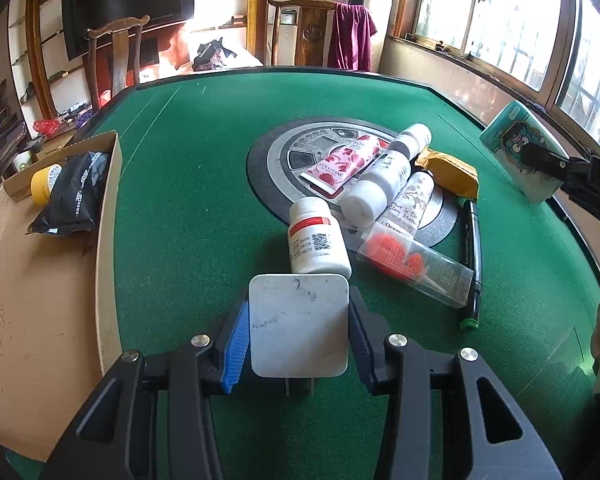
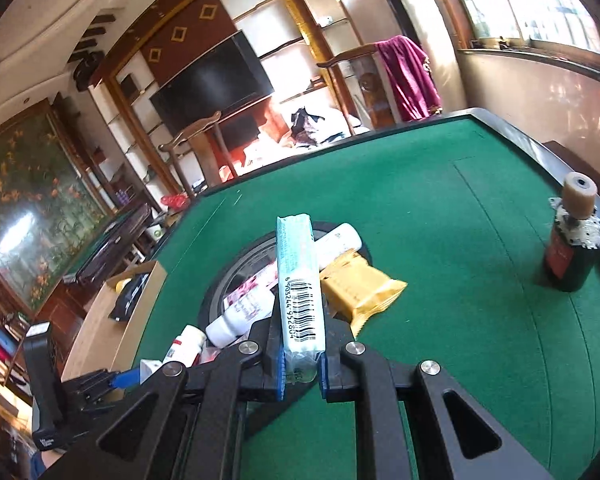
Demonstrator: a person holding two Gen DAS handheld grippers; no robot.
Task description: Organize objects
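Evidently the sorting is mid-way: both tools are loaded at once, lifted over the green felt table (image 1: 204, 168), with a pile of toiletries left on the round centre panel (image 1: 272, 160). At the table's left edge sits the cardboard box (image 1: 108, 200), open-topped, with a black pouch (image 1: 74, 192) and a yellow-capped bottle (image 1: 46, 182) lying in it; it looks like the collecting place.

The left tool (image 1: 298, 334) is clamped on a white wall charger (image 1: 299, 324), its flat face to the camera and its prongs pointing down, held just near of the white pill bottle (image 1: 318, 240) lying on its side. The right tool (image 2: 302, 364) is clamped on a teal tissue pack (image 2: 300, 280), held edge-on with the barcode showing, above the pile and the yellow snack packet (image 2: 358, 292); in the left view the same pack (image 1: 520, 152) hangs high at the right, well apart from the box.

Next, probably, the left tool must swing left over the box wall and let the charger go inside, beside the pouch; the right load has the whole table to cross. A dark bottle (image 2: 570, 256) stands alone, upright, at the far right.
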